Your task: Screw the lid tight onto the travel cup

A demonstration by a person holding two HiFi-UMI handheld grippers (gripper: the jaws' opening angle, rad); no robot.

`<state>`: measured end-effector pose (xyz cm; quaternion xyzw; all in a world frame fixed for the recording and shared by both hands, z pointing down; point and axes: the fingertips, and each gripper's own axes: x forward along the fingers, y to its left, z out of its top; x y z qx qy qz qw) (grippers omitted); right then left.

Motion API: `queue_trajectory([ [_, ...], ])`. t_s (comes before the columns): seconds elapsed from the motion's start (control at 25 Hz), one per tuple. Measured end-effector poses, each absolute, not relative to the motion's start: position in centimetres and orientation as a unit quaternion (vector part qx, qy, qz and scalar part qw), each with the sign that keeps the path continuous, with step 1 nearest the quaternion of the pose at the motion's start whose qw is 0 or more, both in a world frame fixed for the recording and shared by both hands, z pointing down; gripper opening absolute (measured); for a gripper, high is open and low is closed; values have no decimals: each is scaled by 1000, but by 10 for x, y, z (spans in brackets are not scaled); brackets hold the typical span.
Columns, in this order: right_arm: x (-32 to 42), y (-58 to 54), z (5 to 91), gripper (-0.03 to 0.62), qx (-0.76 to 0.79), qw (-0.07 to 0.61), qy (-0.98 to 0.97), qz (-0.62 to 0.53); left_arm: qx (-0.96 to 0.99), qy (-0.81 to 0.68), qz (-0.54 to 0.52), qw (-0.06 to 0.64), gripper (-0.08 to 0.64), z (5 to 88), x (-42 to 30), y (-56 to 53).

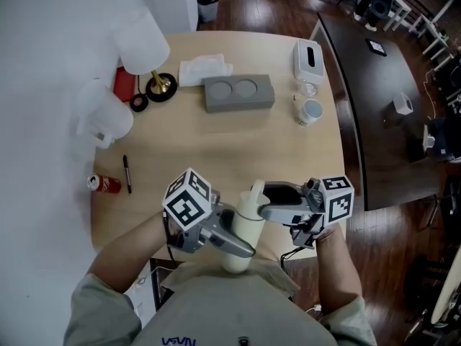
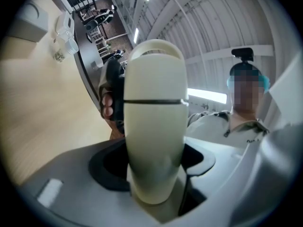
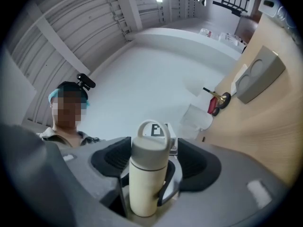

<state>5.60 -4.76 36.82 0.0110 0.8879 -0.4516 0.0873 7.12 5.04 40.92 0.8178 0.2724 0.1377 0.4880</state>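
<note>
Head view: close against the person's chest, a cream travel cup [image 1: 243, 231] is held over the near edge of a pale wooden table [image 1: 216, 150], its lid [image 1: 253, 193] seated on top with the loop handle uppermost. The left gripper [image 1: 241, 247] reaches in from the cup's left and has its jaws closed on the cup's body below the lid seam. In the left gripper view the dark pads sit against both sides of the body.

The right gripper [image 1: 268, 200] comes in from the cup's right at lid height. In the right gripper view its jaws stand wide apart with the lid between them, and a gap shows on each side between pad and lid, so it grips nothing. Whether the lid is fully tightened cannot be told.

Beyond the cup and to its left, a black pen [image 1: 127, 174] and a red can [image 1: 104, 184] lie on the table. Farther beyond the cup a grey block [image 1: 238, 92] with two round recesses rests flat. To the cup's far right a white mug [image 1: 310, 110] stands near the table's edge, with a white tissue box [image 1: 307, 60] just behind it.
</note>
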Motion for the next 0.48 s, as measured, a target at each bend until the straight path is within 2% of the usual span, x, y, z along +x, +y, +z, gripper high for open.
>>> queue_trajectory([
  [0.08, 57, -51, 371, 304, 2, 86, 888, -451, 817, 267, 139, 492, 318, 411, 72, 48],
  [0.16, 58, -54, 372, 258, -13, 81, 892, -445, 819, 252, 142, 495, 318, 416, 71, 43],
  [0.48, 55, -61, 388, 256, -107, 6, 898, -427, 833, 177, 193, 488, 318, 445, 73, 30],
])
